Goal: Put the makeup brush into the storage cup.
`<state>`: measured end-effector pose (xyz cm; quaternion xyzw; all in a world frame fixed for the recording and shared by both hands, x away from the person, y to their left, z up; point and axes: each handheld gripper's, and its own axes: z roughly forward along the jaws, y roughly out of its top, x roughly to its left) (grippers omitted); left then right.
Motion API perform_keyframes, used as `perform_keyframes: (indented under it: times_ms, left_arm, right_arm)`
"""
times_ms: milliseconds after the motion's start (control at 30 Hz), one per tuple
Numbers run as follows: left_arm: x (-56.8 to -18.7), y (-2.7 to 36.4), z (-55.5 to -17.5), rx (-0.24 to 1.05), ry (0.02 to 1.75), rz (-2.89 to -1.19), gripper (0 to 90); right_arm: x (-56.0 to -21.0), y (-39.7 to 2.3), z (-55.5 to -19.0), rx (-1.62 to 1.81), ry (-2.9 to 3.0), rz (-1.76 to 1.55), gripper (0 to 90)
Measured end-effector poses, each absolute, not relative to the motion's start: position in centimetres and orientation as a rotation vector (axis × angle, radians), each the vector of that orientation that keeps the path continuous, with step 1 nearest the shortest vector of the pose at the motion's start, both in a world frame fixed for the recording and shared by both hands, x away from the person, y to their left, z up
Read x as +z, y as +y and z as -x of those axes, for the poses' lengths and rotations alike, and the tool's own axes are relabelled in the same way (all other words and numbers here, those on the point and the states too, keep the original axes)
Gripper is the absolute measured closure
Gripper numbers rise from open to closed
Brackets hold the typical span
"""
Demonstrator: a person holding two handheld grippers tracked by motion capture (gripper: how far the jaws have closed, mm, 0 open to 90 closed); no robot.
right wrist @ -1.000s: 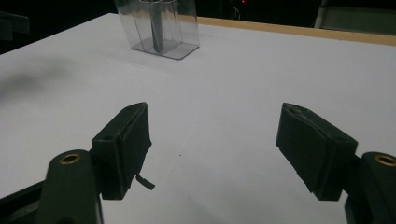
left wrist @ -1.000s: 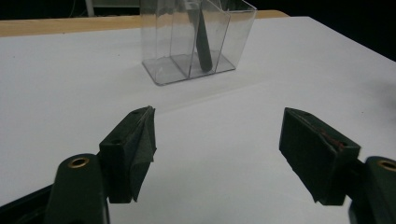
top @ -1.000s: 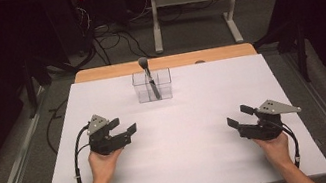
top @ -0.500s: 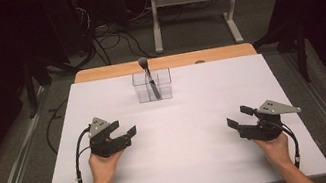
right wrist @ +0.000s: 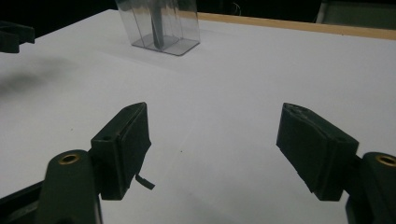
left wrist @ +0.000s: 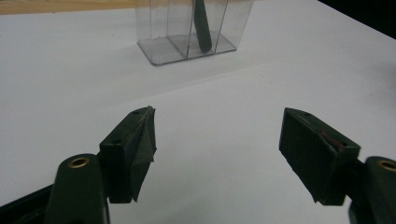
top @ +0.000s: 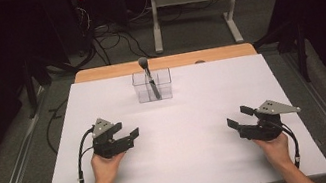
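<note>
A clear plastic holder (top: 152, 85) with upright compartments stands near the far middle of the white table (top: 188, 158). A dark utensil (top: 148, 76) with a rounded grey top leans inside it. The holder (left wrist: 189, 32) lies ahead of my left gripper (left wrist: 217, 135) and the utensil's dark handle (left wrist: 201, 28) rests in its middle compartment. My left gripper (top: 129, 139) is held over the table's left part, open and empty. Over the right part my right gripper (top: 239, 117) is open and empty too. In the right gripper view the holder (right wrist: 161, 28) sits far ahead of that gripper (right wrist: 215, 133).
A bare wooden strip (top: 166, 62) runs along the table's far edge. Beyond it are a grey floor with cables (top: 105, 35) and a metal table frame (top: 192, 10). A jaw tip of the left gripper (right wrist: 14, 37) pokes in at the right gripper view's left edge.
The left gripper has drifted slightly toward the person. The right gripper, the holder and the utensil have stayed put.
</note>
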<state>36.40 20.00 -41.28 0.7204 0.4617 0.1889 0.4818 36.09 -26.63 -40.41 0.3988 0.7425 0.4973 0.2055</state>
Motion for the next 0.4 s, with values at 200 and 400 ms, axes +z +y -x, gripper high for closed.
perform_keyframes:
  times_ms: [200, 400]
  left_arm:
    - [-41.30, 20.10, -36.49, 0.458, 1.131, -1.750, 27.6]
    - [-41.32, 20.09, -36.47, 0.456, 1.129, -1.754, 27.6]
  right_arm:
    - [-40.43, -26.63, -36.11, 1.385, 2.072, -1.119, 27.3]
    - [-40.39, -26.64, -36.12, 1.388, 2.069, -1.106, 27.3]
